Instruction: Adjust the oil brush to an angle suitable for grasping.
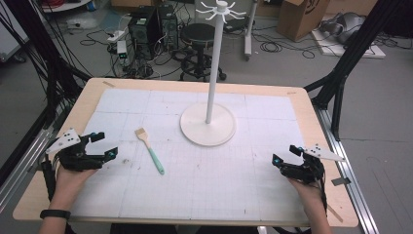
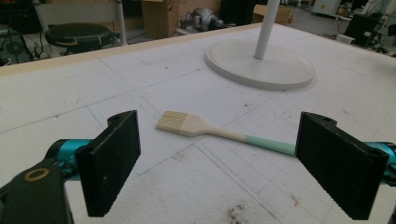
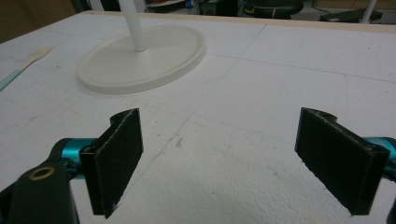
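One brush and one white stand are seen on the table, which is covered by a white gridded sheet. Two hand-held grippers are counted. The left hand-held gripper is held near the table's left edge with its jaws wide apart and nothing between them; the right hand-held gripper, near the right edge, is likewise spread and empty. The brush is laid flat between the left hand-held gripper and the stand's round base, bristles away from the person, its green handle end hidden behind a jaw in the left gripper view. The stand's pole is cut off in both gripper views.
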A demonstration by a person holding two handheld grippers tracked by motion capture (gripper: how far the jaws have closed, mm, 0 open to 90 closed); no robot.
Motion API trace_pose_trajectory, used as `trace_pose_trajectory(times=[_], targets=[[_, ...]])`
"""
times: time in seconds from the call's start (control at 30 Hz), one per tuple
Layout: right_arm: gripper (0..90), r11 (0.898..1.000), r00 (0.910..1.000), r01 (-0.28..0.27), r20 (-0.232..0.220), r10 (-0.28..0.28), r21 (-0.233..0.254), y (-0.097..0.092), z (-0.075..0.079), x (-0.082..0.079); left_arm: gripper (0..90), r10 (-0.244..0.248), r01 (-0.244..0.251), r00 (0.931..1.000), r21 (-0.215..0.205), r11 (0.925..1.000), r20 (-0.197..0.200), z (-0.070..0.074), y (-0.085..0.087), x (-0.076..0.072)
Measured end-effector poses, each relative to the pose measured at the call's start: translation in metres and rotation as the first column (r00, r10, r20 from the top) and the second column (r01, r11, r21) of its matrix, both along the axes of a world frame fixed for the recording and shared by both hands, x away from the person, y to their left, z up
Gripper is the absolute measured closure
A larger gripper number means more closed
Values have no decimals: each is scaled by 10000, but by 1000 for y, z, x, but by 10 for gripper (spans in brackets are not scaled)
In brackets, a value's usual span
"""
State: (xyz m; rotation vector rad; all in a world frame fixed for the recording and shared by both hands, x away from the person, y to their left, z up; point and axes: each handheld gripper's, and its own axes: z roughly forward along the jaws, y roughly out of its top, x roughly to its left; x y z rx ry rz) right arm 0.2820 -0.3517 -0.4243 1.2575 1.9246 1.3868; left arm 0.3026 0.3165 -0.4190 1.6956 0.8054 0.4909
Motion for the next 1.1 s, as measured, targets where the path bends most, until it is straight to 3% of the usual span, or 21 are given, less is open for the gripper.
trace_pose_trajectory(times=[0.5,0.63,0.7,0.77,0.8,0.83,0.93,0.97,1.1], targets=[[143,9998,9999,155,60,-155,82,-4,2,-2,167,-359,359,9994,21,9994,5,3,2,-2],[143,9998,9998,193,-45,-192,97,-4,1,-2,350,-774,775,9969,52,9970,-124,3,0,-2],[143,9998,9998,188,-51,-187,110,-4,1,-1,382,-960,964,9952,189,9952,-213,2,-4,-2],[143,9997,9997,225,-44,-224,130,-5,1,-1,470,-1239,1251,9915,293,9917,-390,0,-9,-1],[143,9996,9997,246,-78,-245,137,-5,1,-1,500,-1508,1538,9863,420,9872,-666,-3,-14,1],[143,9996,9997,246,-78,-245,137,-5,1,-1,530,-1508,1538,9863,420,9872,-666,-3,-14,1],[143,9996,9996,251,-93,-250,111,-6,1,-1,569,-1765,1831,9793,613,9812,-994,-7,-23,3],[143,9995,9996,271,-107,-270,137,-6,1,-1,626,-1841,1919,9773,699,9789,-1051,-8,-26,3],[143,9996,9996,270,-126,-268,129,-6,1,-1,703,-2041,2141,9721,811,9734,-1157,-11,-35,4]])
